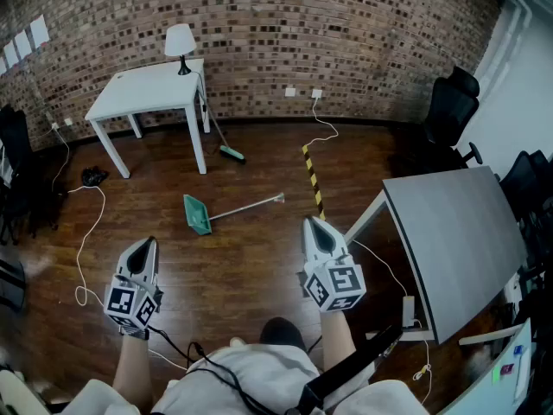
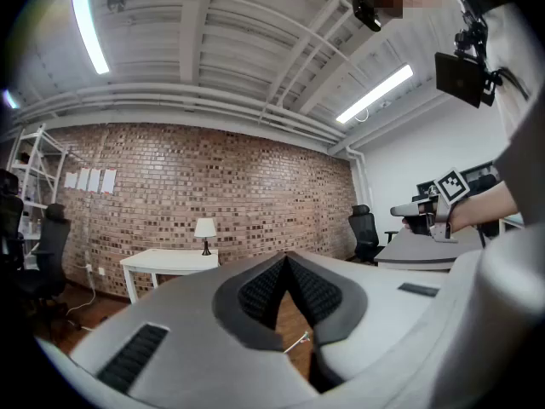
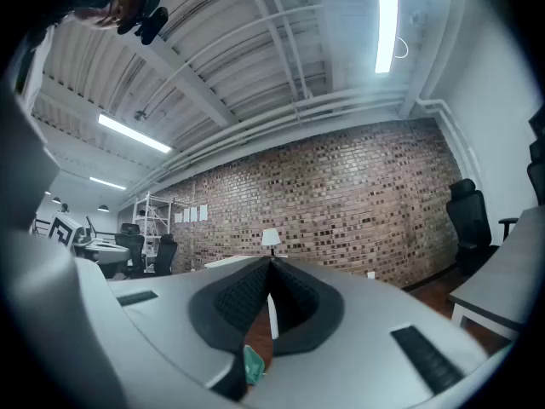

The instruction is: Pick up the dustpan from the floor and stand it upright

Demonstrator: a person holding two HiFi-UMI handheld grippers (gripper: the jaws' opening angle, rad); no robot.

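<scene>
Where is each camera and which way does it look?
Head view: on the head, looking down at the dustpan; arms, left tool, right tool show.
Left gripper view: on the left tool, looking level at the brick wall; its shut jaws show.
Right gripper view: on the right tool, same wall; shut jaws show.
All share the lamp.

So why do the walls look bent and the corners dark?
Head view: the wide lens bows the red brick wall; the green plastic dustpan on the dark wooden floor stays sharp. Left gripper view: the ceiling tube light curves and glares white. Right gripper view: a ceiling strip light blows out, edges fading black.
</scene>
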